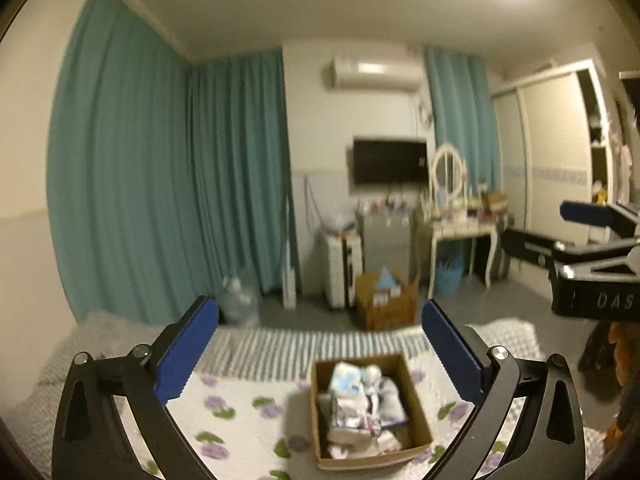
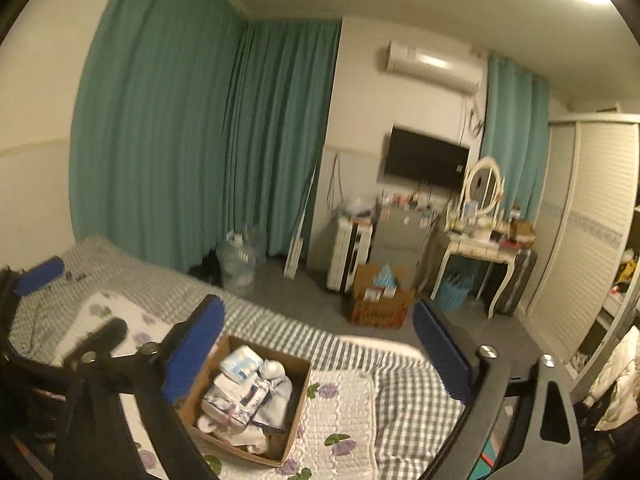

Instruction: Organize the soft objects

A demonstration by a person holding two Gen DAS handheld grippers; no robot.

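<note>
A bedroom lay beyond both grippers: teal curtains [image 1: 168, 184] covered the left wall and corner, an air conditioner [image 1: 376, 74] hung high on the far wall above a dark television [image 1: 390, 162], and a white dressing table [image 1: 464, 232] with an oval mirror [image 1: 449, 172] stood crowded with small items. On the grey floor sat a cardboard carton [image 1: 386, 300] of goods, a clear water jug [image 1: 240, 306] by the curtain, and a blue basket [image 2: 454, 294] under the dressing table. A sliding wardrobe [image 2: 588, 232] filled the right side.

The left gripper [image 1: 320, 356] was spread wide with nothing between its blue pads [image 1: 188, 352], raised above the bed [image 1: 256, 404]. The right gripper [image 2: 316, 352] was likewise wide apart and empty, and in the left wrist view it showed at the right edge, well apart from the box.

The cardboard box [image 2: 298, 404] rested on the floral quilt [image 2: 344, 408], which lay over a checked sheet [image 2: 416, 400]. Nothing stood between the grippers and the box. Inside it, the soft objects [image 2: 240, 396] looked like a loose heap of white, pale blue and patterned folded cloths; blur hid their exact kinds.
</note>
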